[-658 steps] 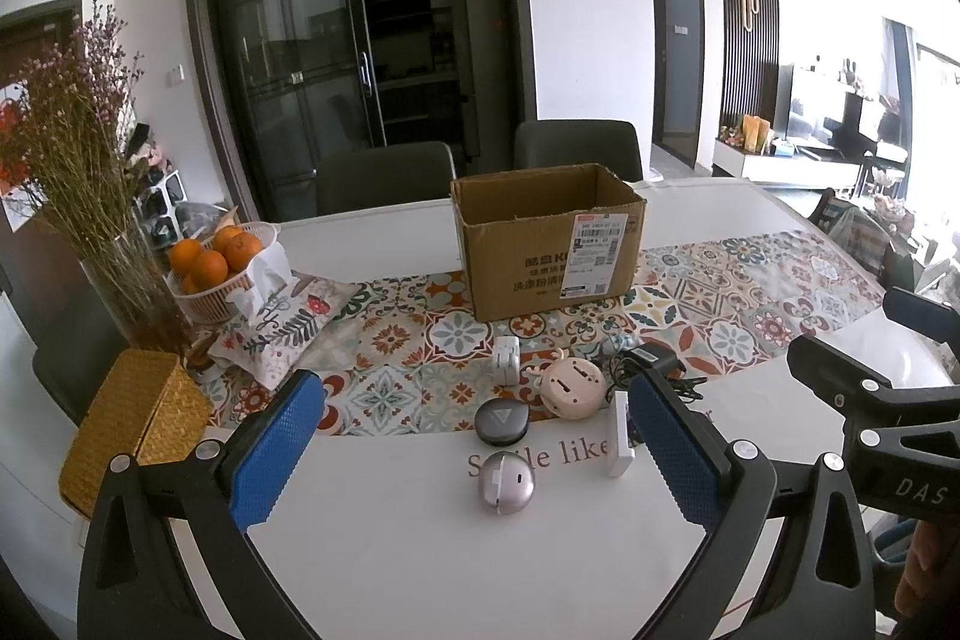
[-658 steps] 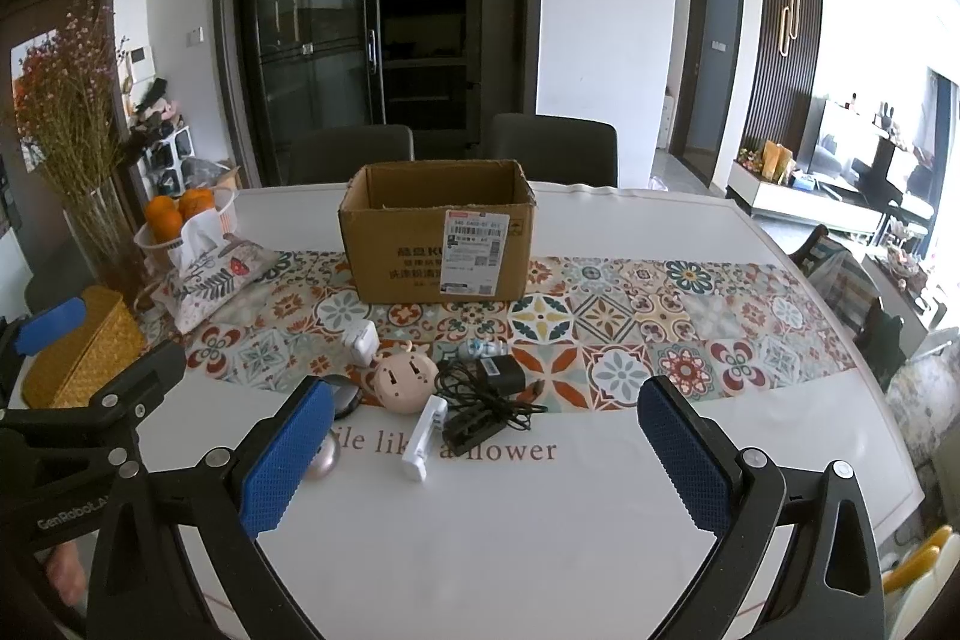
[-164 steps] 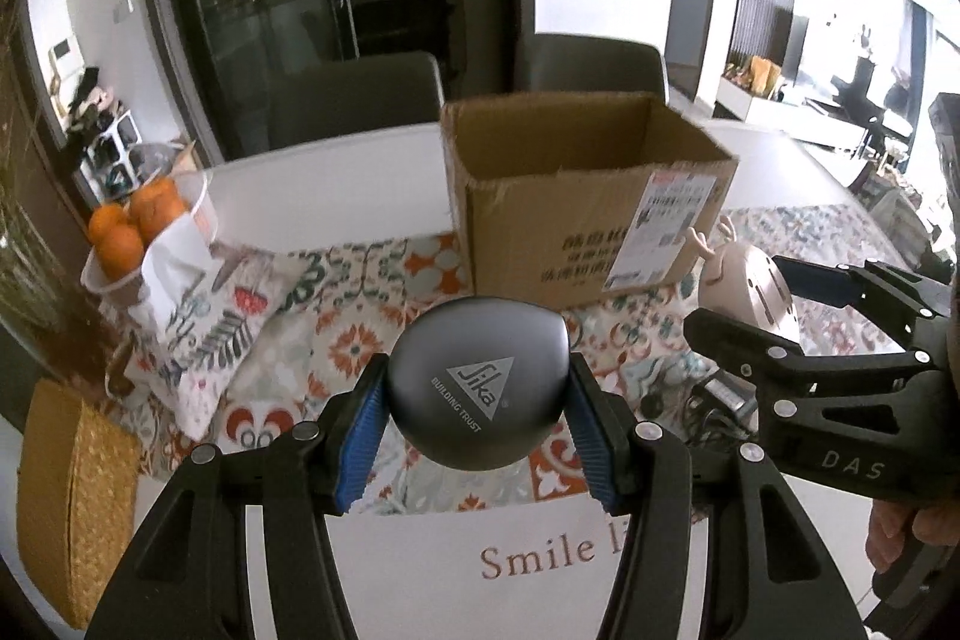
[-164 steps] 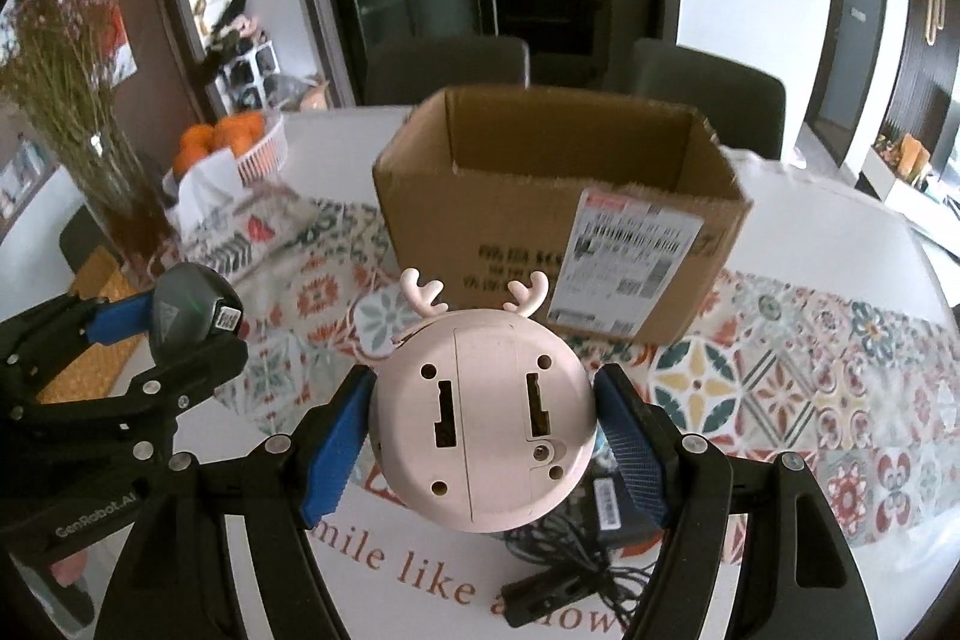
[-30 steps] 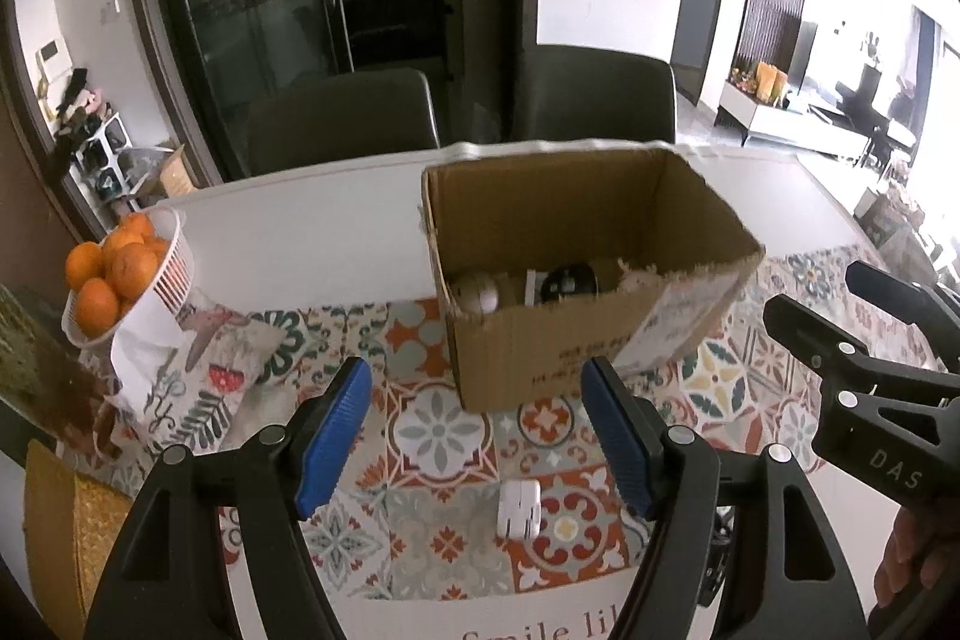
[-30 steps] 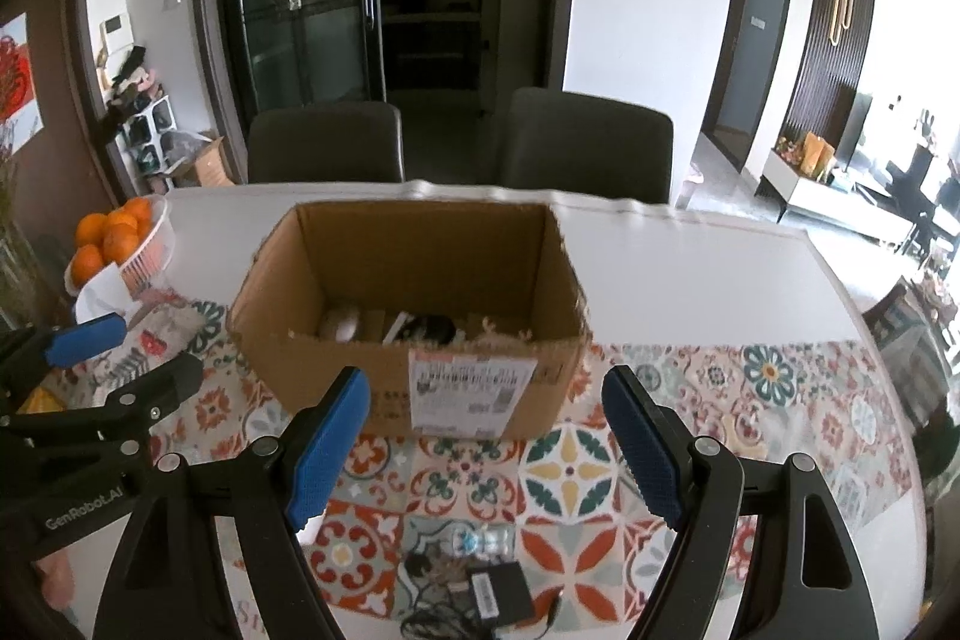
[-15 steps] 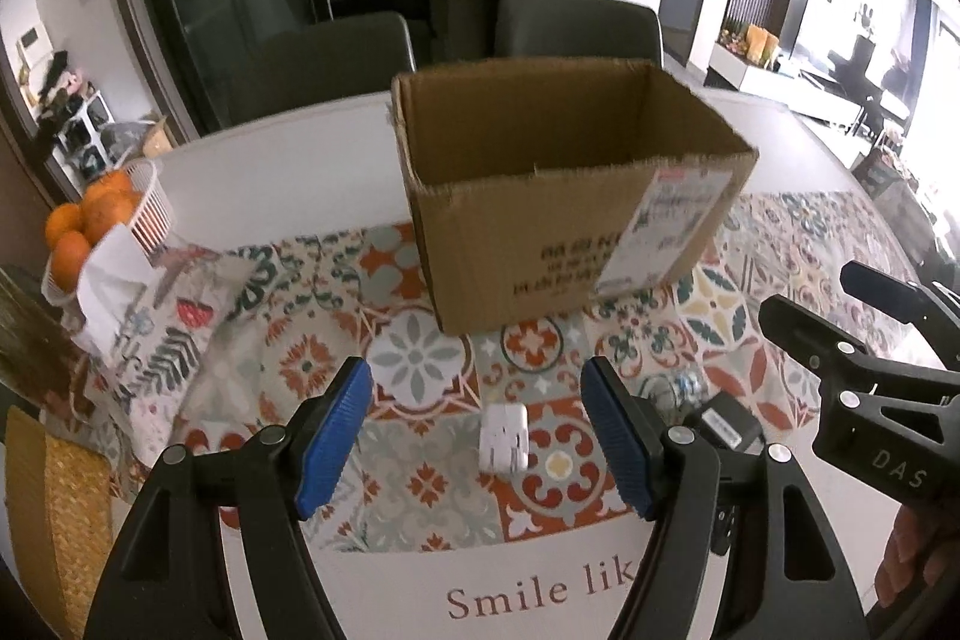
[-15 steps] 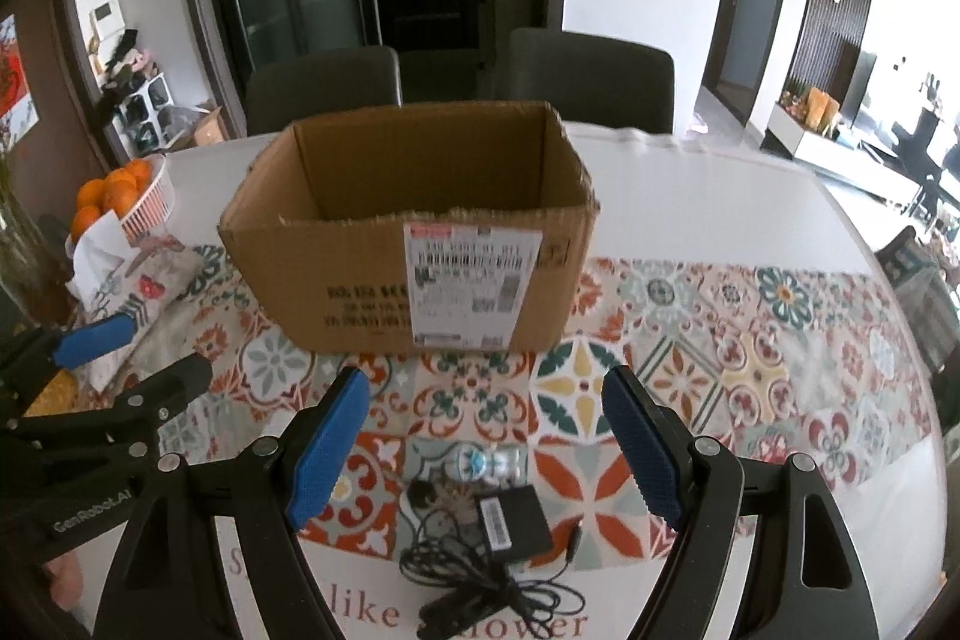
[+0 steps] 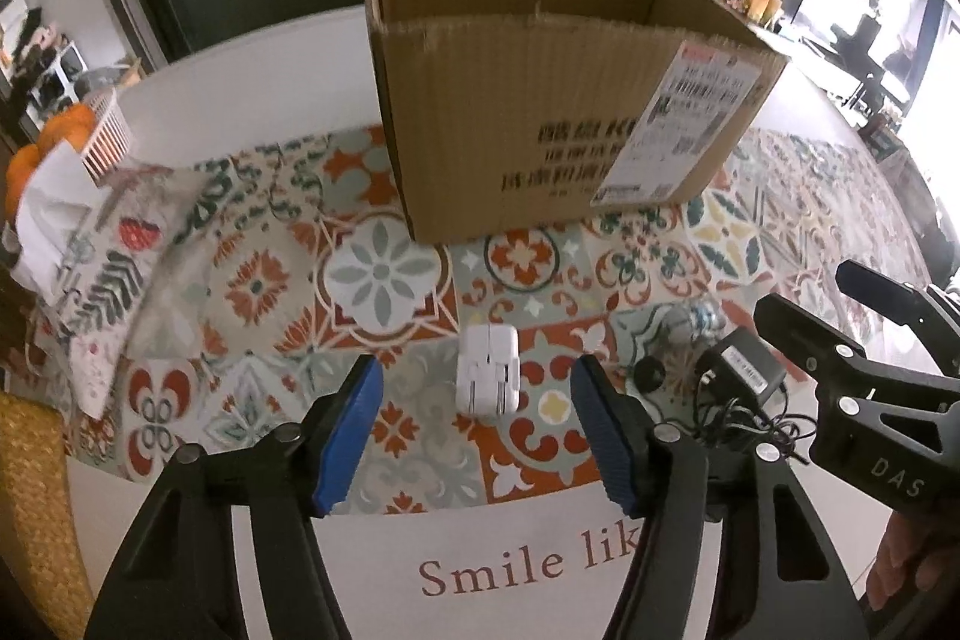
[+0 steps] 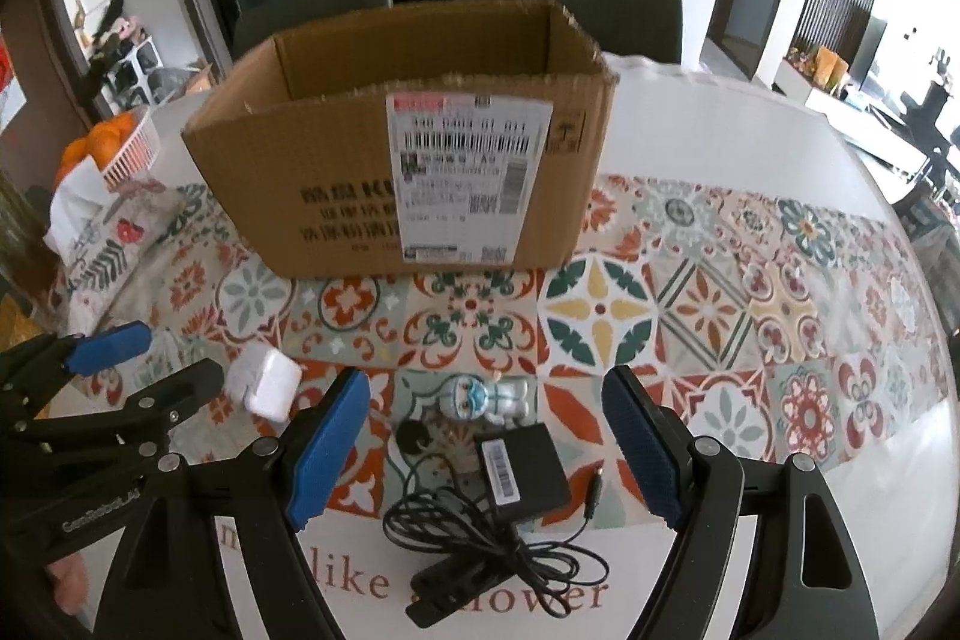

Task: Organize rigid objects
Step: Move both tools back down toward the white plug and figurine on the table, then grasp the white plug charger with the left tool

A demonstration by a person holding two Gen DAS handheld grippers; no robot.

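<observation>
An open cardboard box (image 9: 540, 100) (image 10: 408, 160) stands on the patterned runner. My left gripper (image 9: 477, 430) is open and empty, low over the table, with a white plug adapter (image 9: 487, 377) just ahead between its blue pads; the adapter also shows in the right wrist view (image 10: 266, 383). My right gripper (image 10: 483, 451) is open and empty above a black power adapter (image 10: 522, 469) with a tangled cable (image 10: 480, 526). A small blue-and-white figurine (image 10: 483, 397) lies just beyond it.
A basket of oranges (image 9: 54, 142) and a patterned tissue pouch (image 9: 114, 256) sit at the left. A woven yellow box (image 9: 30, 496) is at the near left edge. Dark chairs (image 10: 594, 4) stand behind the table.
Both grippers have dropped from above the box down toward the table and closer to the loose items. The box's inside is no longer visible.
</observation>
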